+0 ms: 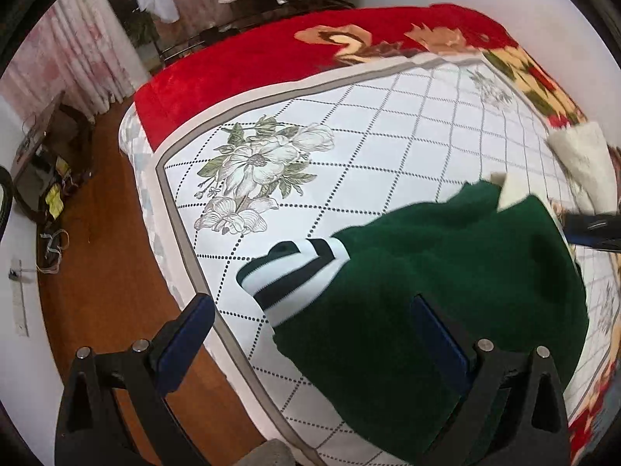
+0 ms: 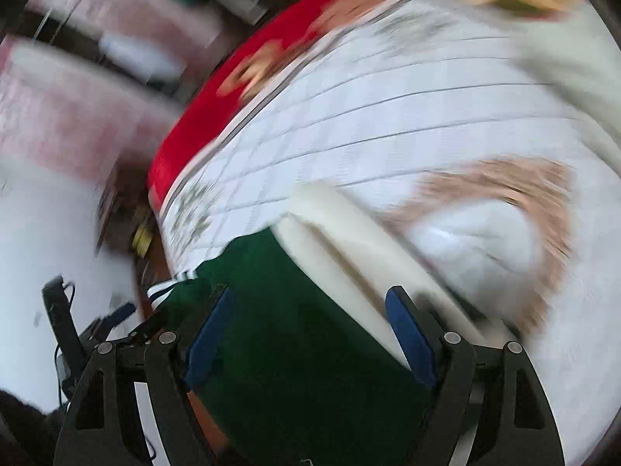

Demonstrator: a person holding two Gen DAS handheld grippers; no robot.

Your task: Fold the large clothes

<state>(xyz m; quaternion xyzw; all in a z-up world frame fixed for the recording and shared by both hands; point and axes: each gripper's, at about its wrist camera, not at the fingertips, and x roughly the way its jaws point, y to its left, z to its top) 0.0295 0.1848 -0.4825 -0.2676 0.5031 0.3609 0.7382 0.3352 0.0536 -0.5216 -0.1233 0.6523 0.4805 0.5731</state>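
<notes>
A dark green jacket [image 1: 446, 272] with a white-and-black striped band [image 1: 295, 268] and a cream sleeve [image 1: 512, 194] lies bunched on the bed's near right part. My left gripper [image 1: 314, 322] hovers open above its edge. Its right finger [image 1: 438, 334] is over the green cloth and its left finger is over the bed's rim, with nothing pinched. The right gripper's dark tip [image 1: 594, 229] pokes in at the right edge. In the blurred right wrist view, my right gripper [image 2: 310, 330] stands wide open over the green jacket [image 2: 302, 291] and cream sleeve [image 2: 349, 240].
The bed carries a white quilted sheet [image 1: 388, 136] with a flower print, and a red floral blanket [image 1: 240, 62] along its far side. A fluffy white item [image 1: 582, 163] lies at the right. A wooden floor [image 1: 104, 272] and a cluttered low cabinet [image 1: 42, 163] lie to the left.
</notes>
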